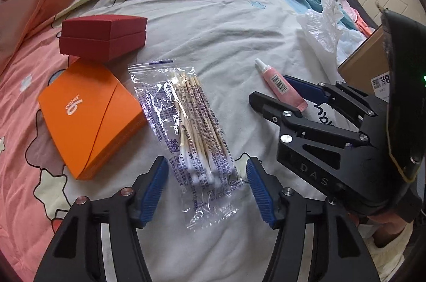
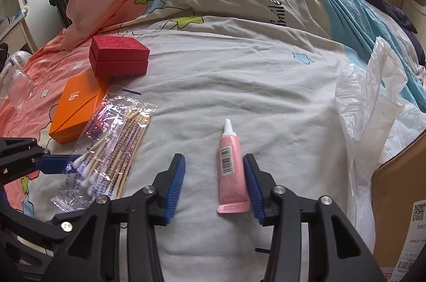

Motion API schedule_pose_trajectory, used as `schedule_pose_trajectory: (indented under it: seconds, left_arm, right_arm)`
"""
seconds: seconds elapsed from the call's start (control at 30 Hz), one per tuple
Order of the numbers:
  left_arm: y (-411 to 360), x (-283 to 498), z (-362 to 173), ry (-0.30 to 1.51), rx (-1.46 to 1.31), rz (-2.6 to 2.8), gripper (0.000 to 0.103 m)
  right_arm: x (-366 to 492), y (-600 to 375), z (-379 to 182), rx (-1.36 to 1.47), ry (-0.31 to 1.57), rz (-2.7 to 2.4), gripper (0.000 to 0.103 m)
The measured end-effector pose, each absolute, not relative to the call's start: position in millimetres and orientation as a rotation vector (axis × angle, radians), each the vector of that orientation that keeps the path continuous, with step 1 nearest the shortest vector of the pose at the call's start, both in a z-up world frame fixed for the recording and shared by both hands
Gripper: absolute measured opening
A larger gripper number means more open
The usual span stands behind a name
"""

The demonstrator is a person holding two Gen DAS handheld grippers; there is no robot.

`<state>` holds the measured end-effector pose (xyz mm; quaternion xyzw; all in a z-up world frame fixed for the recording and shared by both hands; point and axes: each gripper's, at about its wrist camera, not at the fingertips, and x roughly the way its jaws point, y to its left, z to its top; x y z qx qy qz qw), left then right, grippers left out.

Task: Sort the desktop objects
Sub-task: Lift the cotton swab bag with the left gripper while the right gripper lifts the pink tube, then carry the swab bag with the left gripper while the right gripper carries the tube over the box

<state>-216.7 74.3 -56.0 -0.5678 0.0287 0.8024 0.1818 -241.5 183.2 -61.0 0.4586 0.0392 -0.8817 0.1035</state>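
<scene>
Your left tongs (image 1: 207, 188) stand open astride the bag of cotton swabs (image 1: 186, 133), gripping nothing; the blue pads (image 1: 154, 188) flank the bag's near end without pressing it. Your right tongs (image 2: 214, 186) are also parted and hold nothing; the pink tube (image 2: 231, 170) lies between the pads, close against the right-hand one, with a clear gap to the left-hand one.

To do this well, I would shift the right tongs sideways until the tube sits midway, then close across its body rather than its flat crimped end; with the left, sink low enough to catch the bundled sticks, since loose film alone would likely slip.

Both tools tip steeply down toward the bed (image 1: 213, 23), side by side, the right tongs reaching in beside the tube as seen from the left camera.

Taking the swab bag as landmark: the orange box (image 1: 90, 117) lies just beside it on the left; the red box (image 1: 103, 39) sits beyond that; the tube lies apart to the right; the white plastic bag (image 2: 372, 101) and cardboard box (image 2: 396, 199) lie farther right.
</scene>
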Motion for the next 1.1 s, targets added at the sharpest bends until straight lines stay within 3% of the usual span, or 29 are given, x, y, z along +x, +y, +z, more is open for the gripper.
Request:
schedule_pose_trajectory:
  seconds: [0.03,0.1,0.13,0.17,0.27,1.1]
  left_arm:
    - [74,-218,-57,0.075,-1.602,2.269,0.064]
    - [77,-216,-56,0.121,-1.598,2.288,0.054]
    - [78,-215,-55,0.137,-1.593,2.292,0.049]
    - [80,-214,-54,0.151,-1.588,2.296,0.036]
    - [79,-210,-49,0.122,-1.570,2.267,0.021]
    - [50,-137,-15,0.155,-1.511,2.302,0.020]
  right_arm:
    - [-241,182,-61,1.348,0.132,-2.602,0.038]
    - [-239,180,-60,1.341,0.163,-2.602,0.017]
    - [-238,180,-60,1.339,0.171,-2.602,0.015]
    - [-237,180,-60,1.335,0.176,-2.601,0.015]
    - [-234,184,-60,1.329,0.145,-2.594,0.015]
    - [-175,159,-33,1.256,0.159,-2.562,0.014]
